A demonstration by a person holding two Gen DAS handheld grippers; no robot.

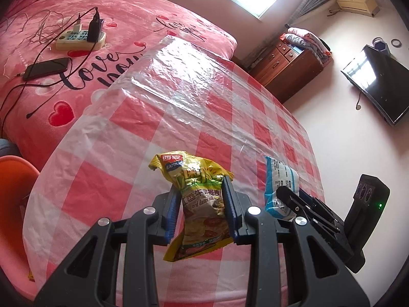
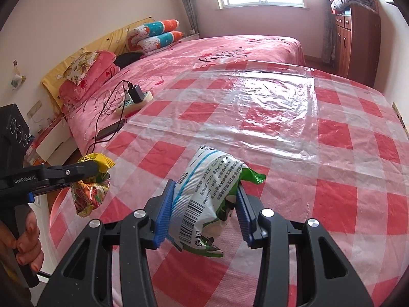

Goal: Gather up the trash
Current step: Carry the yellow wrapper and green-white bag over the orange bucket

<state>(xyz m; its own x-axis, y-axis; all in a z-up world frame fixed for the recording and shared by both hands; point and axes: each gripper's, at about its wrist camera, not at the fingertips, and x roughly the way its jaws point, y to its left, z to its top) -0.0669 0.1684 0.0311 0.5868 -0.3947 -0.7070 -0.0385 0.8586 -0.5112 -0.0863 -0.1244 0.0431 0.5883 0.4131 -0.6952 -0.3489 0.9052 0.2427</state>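
A yellow snack wrapper (image 1: 202, 204) hangs above the red-and-white checked cloth (image 1: 127, 148), with my left gripper (image 1: 200, 212) shut on it between blue pads. The same yellow snack wrapper (image 2: 92, 186) and left gripper (image 2: 87, 172) show at the left of the right wrist view. My right gripper (image 2: 204, 209) is shut on a crumpled white, blue and green wrapper (image 2: 204, 199), lifted off the cloth. In the left wrist view that white wrapper (image 1: 280, 186) and the right gripper (image 1: 294, 199) sit at the right.
A clear plastic sheet (image 2: 255, 102) covers the far part of the checked cloth. On the pink bedspread lie a power strip (image 1: 81, 39) with chargers, a phone (image 1: 47, 67) and cables. An orange stool (image 1: 12, 184) stands at the left; a wooden cabinet (image 2: 355, 38) at the far right.
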